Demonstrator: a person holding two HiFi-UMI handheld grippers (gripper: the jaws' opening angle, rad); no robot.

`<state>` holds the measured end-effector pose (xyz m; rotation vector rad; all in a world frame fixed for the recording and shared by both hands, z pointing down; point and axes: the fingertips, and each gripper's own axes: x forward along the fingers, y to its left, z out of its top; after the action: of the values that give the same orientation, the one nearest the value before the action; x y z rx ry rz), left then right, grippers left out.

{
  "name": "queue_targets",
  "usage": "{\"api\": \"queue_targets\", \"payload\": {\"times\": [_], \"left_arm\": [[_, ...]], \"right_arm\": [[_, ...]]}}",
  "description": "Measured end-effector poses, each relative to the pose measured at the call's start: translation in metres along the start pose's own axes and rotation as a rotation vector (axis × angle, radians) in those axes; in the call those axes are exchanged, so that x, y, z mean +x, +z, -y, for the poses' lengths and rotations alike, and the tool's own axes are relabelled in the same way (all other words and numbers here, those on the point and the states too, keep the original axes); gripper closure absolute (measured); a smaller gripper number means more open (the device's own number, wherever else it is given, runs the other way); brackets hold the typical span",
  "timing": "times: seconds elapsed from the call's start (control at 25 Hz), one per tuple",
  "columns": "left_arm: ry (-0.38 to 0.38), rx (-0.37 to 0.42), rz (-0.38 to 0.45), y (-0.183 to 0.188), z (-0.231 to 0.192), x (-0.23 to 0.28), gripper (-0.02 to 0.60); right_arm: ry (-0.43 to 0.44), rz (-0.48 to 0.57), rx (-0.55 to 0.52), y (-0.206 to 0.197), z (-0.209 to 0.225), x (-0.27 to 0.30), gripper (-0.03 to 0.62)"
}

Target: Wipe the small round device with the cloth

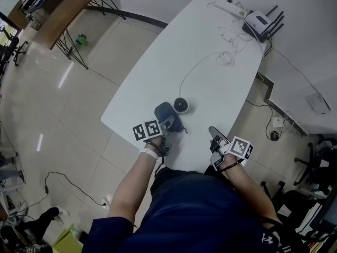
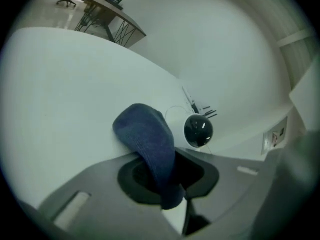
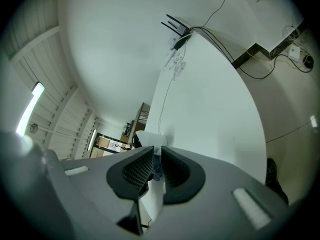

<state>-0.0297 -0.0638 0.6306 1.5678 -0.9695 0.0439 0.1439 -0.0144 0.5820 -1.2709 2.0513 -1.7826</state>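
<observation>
**A:** How far along is the wiping?

**B:** It looks barely begun. The left claw (image 2: 169,181) is clamped on a dark blue cloth (image 2: 146,136), which is bunched on the worktop (image 1: 210,46) just ahead of it. The small round device (image 2: 198,130), a glossy black dome on a white base, sits just beyond the claw's tip, slightly to its right and beside the cloth. I can't tell if they touch. The wipe itself seems left to do.

**A:** And the other claw?

**B:** The right claw (image 3: 156,165) is off to the left claw's right, its jaws a narrow slit, gripping nothing.

**A:** The room?

**B:** The worktop is white and curved. A thin cable (image 1: 189,70) leads to a router (image 1: 258,22) far ahead of both claws. The floor (image 1: 52,115) is pale tile.
</observation>
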Motion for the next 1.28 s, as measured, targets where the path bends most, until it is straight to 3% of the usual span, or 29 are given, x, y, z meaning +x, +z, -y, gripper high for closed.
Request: {"api": "queue_targets", "payload": {"times": [0.12,0.2,0.28,0.32,0.36,0.44,0.56,0.64,0.72,0.8,0.96,1.0,1.04,1.08,1.16,1.24,1.28], "left_arm": [[0.022,-0.002,0.041,0.001,0.006,-0.004,0.515],[0.041,0.043,0.101,0.014,0.022,-0.017,0.515],[0.059,0.149,0.168,0.032,0.049,-0.034,0.515],[0.073,0.242,0.189,0.041,0.065,-0.042,0.515],[0.085,0.364,0.192,0.045,0.083,-0.047,0.517],[0.103,0.687,0.136,0.038,0.116,-0.046,0.516],[0.153,1.262,-0.042,0.0,0.129,-0.024,0.517],[0.213,1.595,-0.183,-0.027,0.117,-0.009,0.517],[0.263,1.803,-0.302,-0.047,0.096,0.002,0.517],[0.287,1.885,-0.393,-0.06,0.073,0.01,0.518],[0.319,1.911,-0.472,-0.064,0.045,0.009,0.517],[0.305,1.864,-0.474,-0.063,0.045,0.005,0.517],[0.271,1.765,-0.474,-0.063,0.048,0.0,0.517],[0.218,1.613,-0.466,-0.063,0.053,-0.006,0.517],[0.079,1.212,-0.406,-0.052,0.069,-0.02,0.517],[-0.069,0.812,-0.281,-0.023,0.093,-0.04,0.517],[-0.13,0.651,-0.202,-0.003,0.1,-0.05,0.518]], "right_arm": [[-0.004,0.003,0.016,-0.002,0.001,-0.001,0.542],[-0.017,0.008,0.05,-0.004,0.002,-0.003,0.542],[-0.017,0.011,0.053,-0.002,0.003,-0.003,0.542],[-0.01,0.011,0.038,0.0,0.003,-0.003,0.542],[-0.003,0.01,0.02,0.002,0.003,-0.002,0.542],[0.002,0.009,0.009,0.002,0.003,-0.002,0.542],[0.008,0.004,0.008,0.0,-0.001,-0.001,0.542],[0.015,-0.001,0.004,-0.002,-0.003,0.001,0.542],[0.015,-0.002,0.004,-0.002,-0.002,0.001,0.542],[0.01,0.001,0.009,-0.002,0.001,-0.001,0.542],[-0.018,0.013,0.049,-0.002,0.008,-0.007,0.542],[-0.016,0.014,0.042,-0.001,0.009,-0.007,0.542],[-0.011,0.015,0.028,0.0,0.009,-0.007,0.543],[-0.008,0.015,0.018,0.001,0.008,-0.006,0.542],[-0.006,0.016,0.013,0.002,0.007,-0.006,0.543],[-0.005,0.016,0.014,0.002,0.006,-0.005,0.543],[-0.006,0.015,0.015,0.002,0.006,-0.005,0.543]]}}
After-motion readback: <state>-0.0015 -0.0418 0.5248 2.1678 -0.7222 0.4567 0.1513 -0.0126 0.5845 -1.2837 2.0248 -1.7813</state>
